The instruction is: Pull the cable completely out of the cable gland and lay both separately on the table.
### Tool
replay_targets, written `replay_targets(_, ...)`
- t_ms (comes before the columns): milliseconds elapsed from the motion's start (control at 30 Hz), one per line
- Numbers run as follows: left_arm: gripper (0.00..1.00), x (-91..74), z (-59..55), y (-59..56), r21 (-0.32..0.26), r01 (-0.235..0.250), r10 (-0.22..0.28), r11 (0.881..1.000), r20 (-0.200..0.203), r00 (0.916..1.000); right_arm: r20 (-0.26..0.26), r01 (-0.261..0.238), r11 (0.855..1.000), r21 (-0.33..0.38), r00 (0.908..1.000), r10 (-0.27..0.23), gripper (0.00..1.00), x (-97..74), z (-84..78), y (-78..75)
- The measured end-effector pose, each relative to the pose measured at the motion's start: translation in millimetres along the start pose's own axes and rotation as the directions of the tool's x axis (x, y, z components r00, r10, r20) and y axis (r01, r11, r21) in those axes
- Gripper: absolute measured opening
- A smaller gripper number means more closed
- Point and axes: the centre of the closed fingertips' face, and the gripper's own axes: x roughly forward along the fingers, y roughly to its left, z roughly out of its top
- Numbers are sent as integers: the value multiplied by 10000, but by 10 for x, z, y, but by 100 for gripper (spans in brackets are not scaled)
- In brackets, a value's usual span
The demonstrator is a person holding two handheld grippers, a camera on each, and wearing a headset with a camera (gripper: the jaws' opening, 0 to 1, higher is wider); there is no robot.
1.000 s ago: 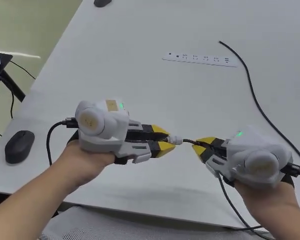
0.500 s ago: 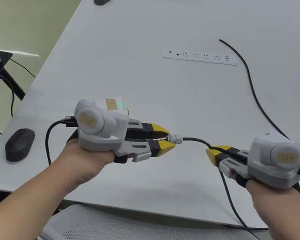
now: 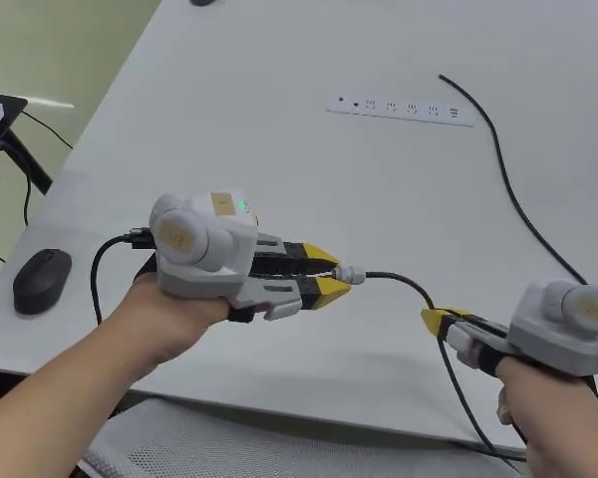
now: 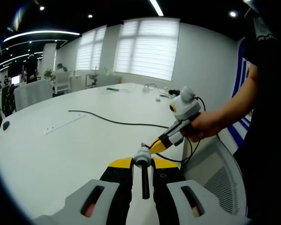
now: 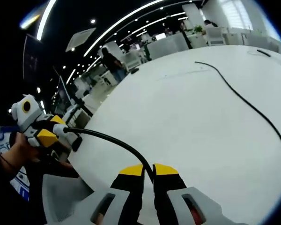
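Head view: you are working over a white table [image 3: 279, 129]. At 7 o'clock you are holding the left gripper [image 3: 333, 276] above the table, its jaws clenching the small cable gland [image 3: 348, 275]. At 4 o'clock, the right gripper [image 3: 431, 319] is pinching the black cable [image 3: 399, 280], which is arching out of the gland's end and down between the yellow-tipped jaws.

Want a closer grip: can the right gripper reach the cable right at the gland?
Probably yes: the cable between gland and right gripper hangs free, nothing across it; the gripper, shut on it, must let go first.
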Motion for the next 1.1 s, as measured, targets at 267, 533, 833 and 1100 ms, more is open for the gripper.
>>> replay_targets(267,15,-16,-11,-27,-10,-18,18,10000,43,10000,109,-4,9935,1136,9999,-9,2,9,-14,1)
replay_targets(533,15,-32,-15,-20,-35,0,0,10000,34,10000,115,54,9989,462,9999,-59,3,-10,-9,25)
replay_targets(833,15,-47,5,30,-119,-99,99,9999,52,9999,-119,21,9997,-253,9999,-24,3,16,-3,41)
replay_targets(1100,15,-52,27,87,-253,-200,203,9995,114,9997,-513,-129,9965,-825,9986,87,6,-6,-44,77)
